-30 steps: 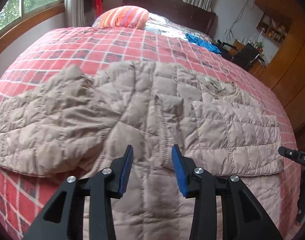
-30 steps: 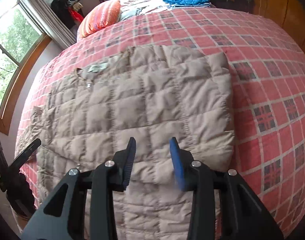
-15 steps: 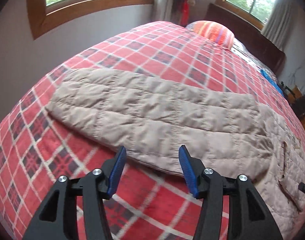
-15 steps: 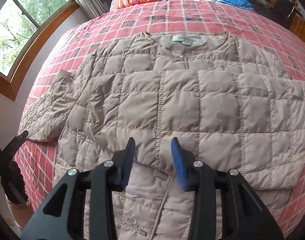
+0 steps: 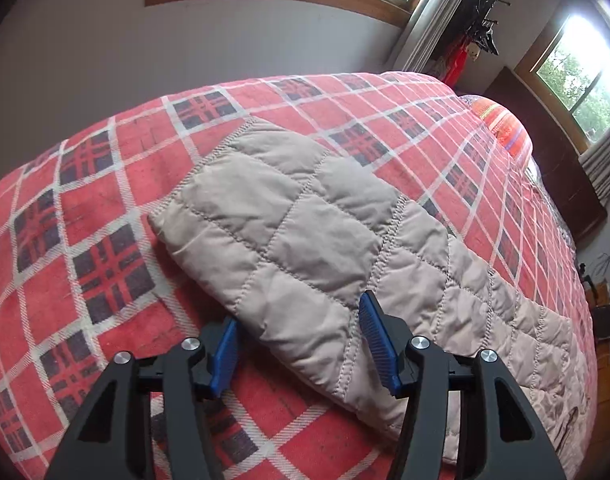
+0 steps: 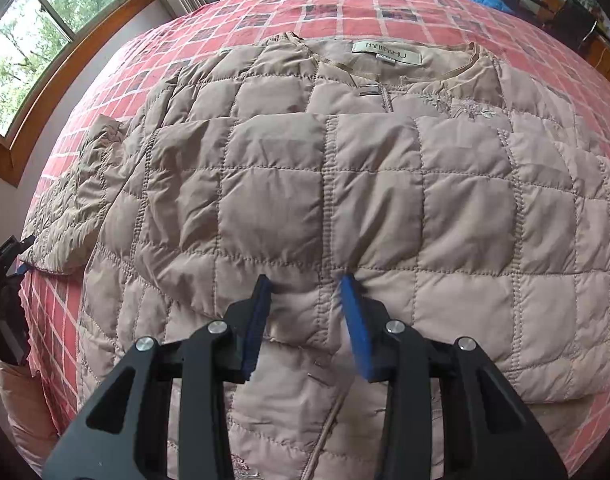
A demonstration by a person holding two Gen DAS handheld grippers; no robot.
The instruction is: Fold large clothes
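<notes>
My left tongs [image 5: 299, 342] stood apart astride the sleeve [image 5: 289, 240] edge, its length running away rightward; right tongs [image 6: 305, 320] gaped over the jacket [image 6: 345, 184].

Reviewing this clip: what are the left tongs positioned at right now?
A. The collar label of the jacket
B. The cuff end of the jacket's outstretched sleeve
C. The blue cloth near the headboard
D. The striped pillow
B. In the left wrist view the left tongs are open astride the edge of the sleeve near its cuff end, which lies flat on the plaid bedspread; the pillow is far off.
</notes>
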